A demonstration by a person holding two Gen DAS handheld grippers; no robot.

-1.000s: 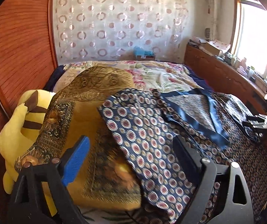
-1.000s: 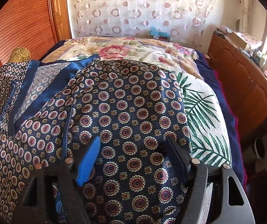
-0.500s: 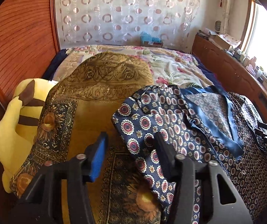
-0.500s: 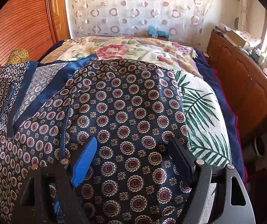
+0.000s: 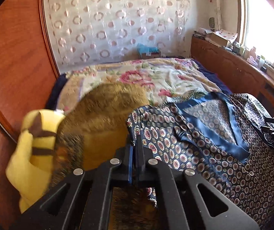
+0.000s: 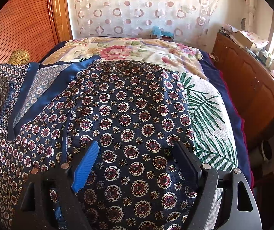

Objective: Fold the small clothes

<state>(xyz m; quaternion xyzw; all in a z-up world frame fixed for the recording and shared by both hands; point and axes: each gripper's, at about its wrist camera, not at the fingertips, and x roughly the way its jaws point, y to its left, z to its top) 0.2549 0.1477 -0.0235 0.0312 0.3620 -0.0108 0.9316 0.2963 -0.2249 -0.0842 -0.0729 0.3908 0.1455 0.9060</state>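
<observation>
The shirt (image 6: pixel 133 115), navy satin with medallion print, lay spread across the near part of the bed (image 6: pixel 209 111). The left gripper (image 5: pixel 134 151) was pinched shut on its left edge; the right gripper (image 6: pixel 137 159) hovered over it with fingers wide apart. The cloth looked light, limp and slippery, best taken at hems or corners.
</observation>
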